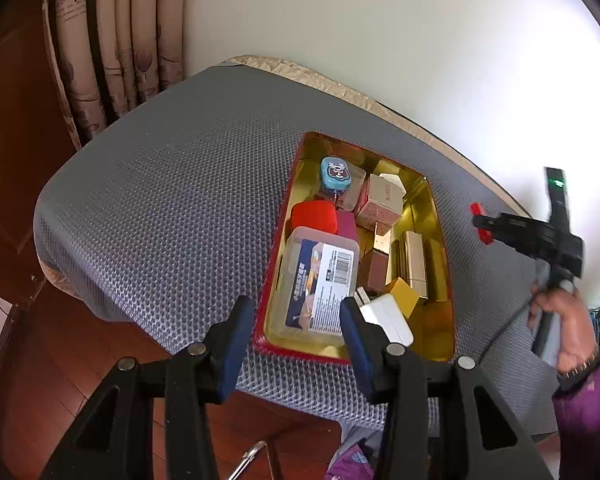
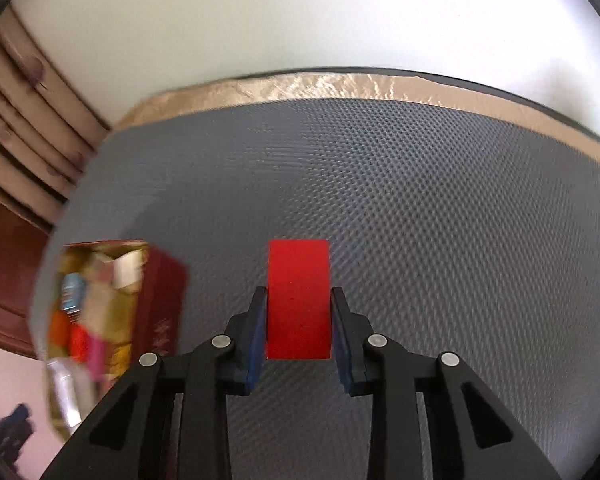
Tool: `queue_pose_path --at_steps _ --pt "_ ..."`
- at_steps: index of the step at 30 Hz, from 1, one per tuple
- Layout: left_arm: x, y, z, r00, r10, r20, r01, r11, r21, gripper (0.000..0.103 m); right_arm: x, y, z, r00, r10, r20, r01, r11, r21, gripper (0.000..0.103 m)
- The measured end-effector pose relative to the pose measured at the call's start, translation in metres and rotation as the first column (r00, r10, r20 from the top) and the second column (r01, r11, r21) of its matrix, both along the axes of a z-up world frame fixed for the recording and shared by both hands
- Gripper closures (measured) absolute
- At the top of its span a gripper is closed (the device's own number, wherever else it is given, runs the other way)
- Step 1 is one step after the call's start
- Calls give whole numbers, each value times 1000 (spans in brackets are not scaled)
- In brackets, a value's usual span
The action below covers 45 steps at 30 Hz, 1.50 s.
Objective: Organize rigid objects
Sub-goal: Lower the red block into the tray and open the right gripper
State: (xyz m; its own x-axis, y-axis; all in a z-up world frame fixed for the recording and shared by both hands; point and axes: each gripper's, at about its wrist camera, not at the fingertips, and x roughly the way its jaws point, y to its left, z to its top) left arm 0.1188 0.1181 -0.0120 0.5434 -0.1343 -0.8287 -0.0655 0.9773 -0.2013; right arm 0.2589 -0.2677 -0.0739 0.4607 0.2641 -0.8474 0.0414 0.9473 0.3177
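A red tin box (image 1: 440,216) with a gold inside sits on the grey mat and holds several small items: a clear plastic case (image 1: 320,280), a red block (image 1: 314,216), a blue round tin (image 1: 335,174), small cartons and gold bars. My left gripper (image 1: 296,340) is open and empty, just above the tin's near edge. My right gripper (image 2: 299,320) is shut on a red block (image 2: 299,296), held above the mat to the right of the tin (image 2: 160,292). It also shows in the left wrist view (image 1: 482,224).
The grey dimpled mat (image 1: 172,208) covers a table with a tan edge (image 2: 340,84) by a white wall. Curtains (image 1: 112,40) hang at the far left. Brown wood floor (image 1: 60,360) lies below the table's near edge.
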Motion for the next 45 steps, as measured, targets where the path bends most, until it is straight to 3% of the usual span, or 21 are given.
queue_pose_path --at_steps 6,12,20,36,40,42,45 --pt "-9 1 4 1000 15 4 -15 1000 -5 57 -43 28 42 994 78 80 -87 990 114 76" --pt "-15 -5 6 1000 6 14 -7 1000 23 57 -58 85 54 975 197 98 -209 970 128 76" --pt "-18 11 1 999 40 13 -40 999 15 57 -50 145 26 957 285 52 -288 954 78 76" --pt "-15 11 -13 996 42 74 -47 997 67 57 -49 172 -7 943 324 73 -317 945 -83 74" --pt "-16 4 -14 995 29 93 -38 994 102 57 -54 169 -1 945 308 113 -298 950 -97 63" --pt "-17 1 -13 994 22 104 -34 993 116 57 -64 164 11 939 302 165 -289 952 -97 60" --pt "-21 -5 -11 990 12 139 -29 992 119 57 -87 161 34 912 305 273 -288 952 -101 47"
